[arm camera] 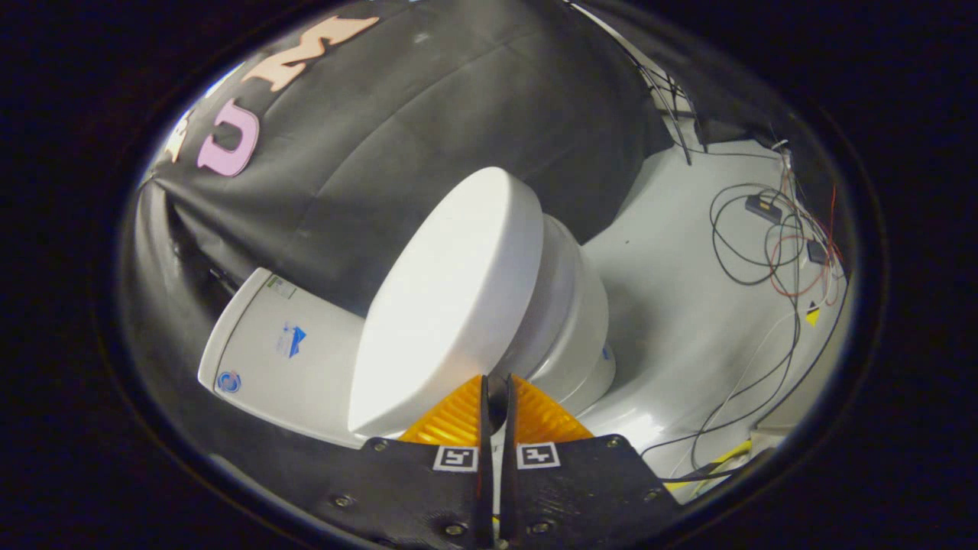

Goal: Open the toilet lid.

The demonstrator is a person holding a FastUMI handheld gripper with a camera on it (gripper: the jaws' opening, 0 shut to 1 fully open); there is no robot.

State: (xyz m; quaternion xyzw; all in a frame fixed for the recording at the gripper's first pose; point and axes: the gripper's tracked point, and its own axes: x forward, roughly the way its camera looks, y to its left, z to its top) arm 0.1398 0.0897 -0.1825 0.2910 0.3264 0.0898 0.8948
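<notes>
Lifting starts with getting a finger under the rim, and the gripper (497, 382) is not set for that yet: its two orange fingers (451, 420) are pressed almost together with only a thin slit between them, pinching nothing. The toilet lid (447, 298) lies closed on the bowl (569, 321) just ahead of the fingertips, its front edge nearest them and the tank (275, 344) beyond at the hinge end. The view is rolled, so the toilet appears tilted. To do this well, I judge it best to bring the fingertips to the lid's front lip, hook or grip the edge there, then swing it up in an arc toward the tank, not pull straight back. Loose cables (764, 244) lie on the floor (680, 305), well apart.
</notes>
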